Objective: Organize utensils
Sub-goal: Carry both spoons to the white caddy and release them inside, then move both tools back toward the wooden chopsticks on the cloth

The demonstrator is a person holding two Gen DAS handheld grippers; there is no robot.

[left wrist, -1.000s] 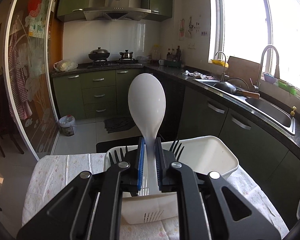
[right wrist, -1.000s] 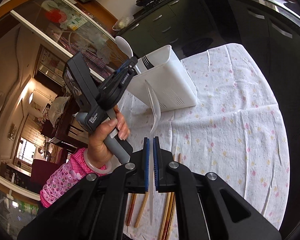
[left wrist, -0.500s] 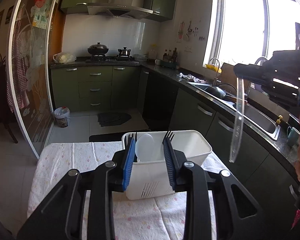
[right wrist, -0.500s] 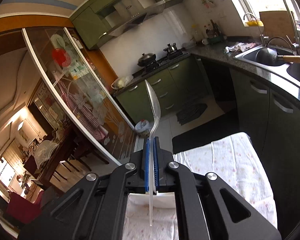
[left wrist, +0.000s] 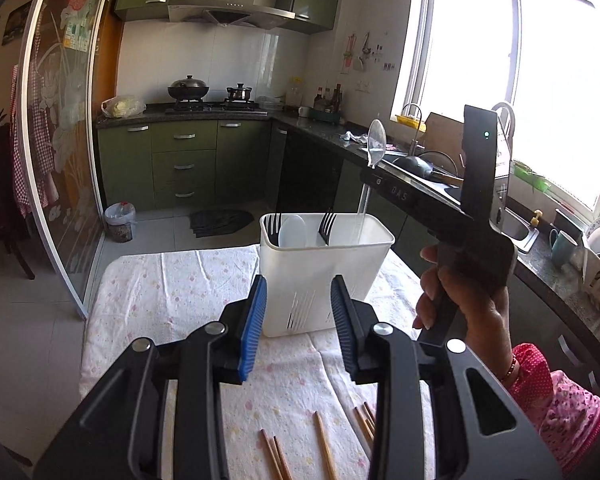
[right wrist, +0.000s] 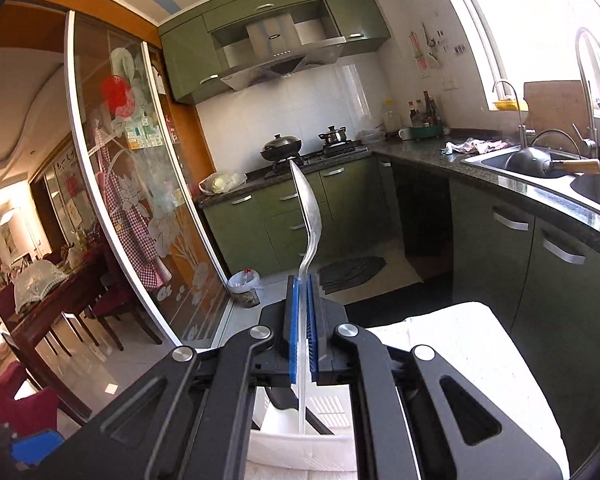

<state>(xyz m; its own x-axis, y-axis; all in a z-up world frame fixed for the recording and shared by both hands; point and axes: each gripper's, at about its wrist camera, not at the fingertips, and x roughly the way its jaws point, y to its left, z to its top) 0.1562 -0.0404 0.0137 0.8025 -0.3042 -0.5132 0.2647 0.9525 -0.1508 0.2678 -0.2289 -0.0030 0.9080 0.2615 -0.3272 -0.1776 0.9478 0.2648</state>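
A white utensil caddy (left wrist: 324, 276) stands on the flowered tablecloth (left wrist: 172, 292). It holds a white rice spoon (left wrist: 293, 231) and two black forks (left wrist: 327, 222). My left gripper (left wrist: 298, 324) is open and empty, just in front of the caddy. My right gripper (right wrist: 301, 316) is shut on a clear plastic spoon (right wrist: 308, 216), bowl up. In the left wrist view that spoon (left wrist: 374, 148) hangs upright over the caddy's right end, handle tip at the rim. The caddy's inside shows below the right fingers (right wrist: 332, 412).
Several wooden chopsticks (left wrist: 324, 448) lie on the cloth near me. Green cabinets and a dark counter with a sink (right wrist: 540, 160) run along the right. A stove with pots (left wrist: 188, 90) is at the back. A glass sliding door (left wrist: 60, 140) is on the left.
My left gripper let go of the white rice spoon into the caddy, opened and drew back. My right gripper carried the clear spoon up over the caddy's right end.
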